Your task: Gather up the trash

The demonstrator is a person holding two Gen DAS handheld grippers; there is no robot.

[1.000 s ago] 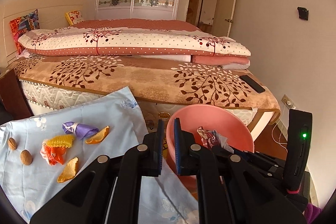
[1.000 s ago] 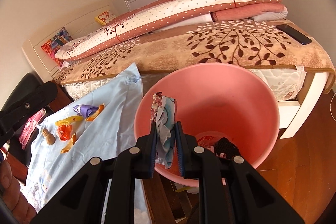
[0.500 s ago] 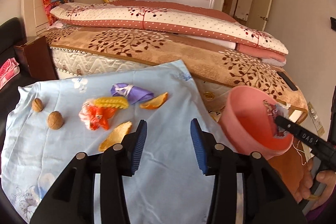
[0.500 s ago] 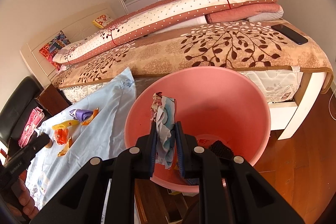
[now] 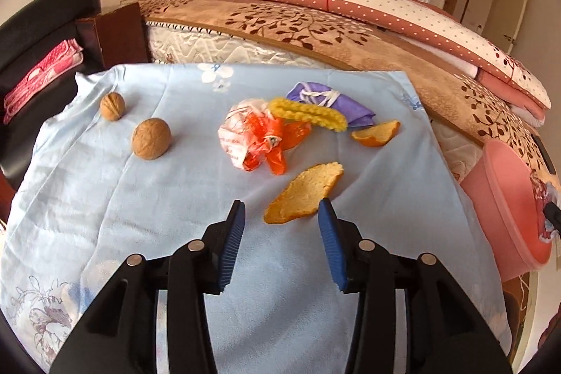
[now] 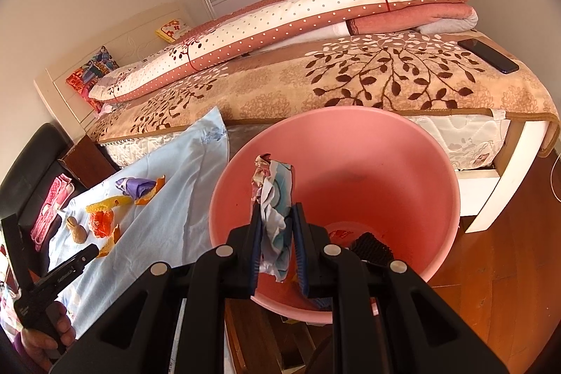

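My left gripper (image 5: 280, 216) is open just above the blue cloth (image 5: 175, 205), with an orange peel piece (image 5: 303, 193) lying between and just beyond its tips. Past it lie an orange-and-white wrapper (image 5: 254, 139), a yellow ridged strip (image 5: 308, 113), a purple wrapper (image 5: 329, 102) and a second peel (image 5: 377, 135). My right gripper (image 6: 277, 223) is shut on a crumpled paper wrapper (image 6: 273, 198) and holds it over the pink bucket (image 6: 403, 163), which has trash at its bottom.
Two walnuts (image 5: 150, 138) (image 5: 112, 106) sit on the cloth's left side. The bed (image 6: 350, 83) runs behind the table, with a phone (image 6: 487, 55) on its corner. A black chair with a pink towel (image 5: 38, 74) stands at left. The bucket (image 5: 505, 198) is right of the cloth.
My left gripper has swung left from the bucket to the cloth, opened, and come down close to the near peel. My right gripper still holds the wrapper over the bucket.
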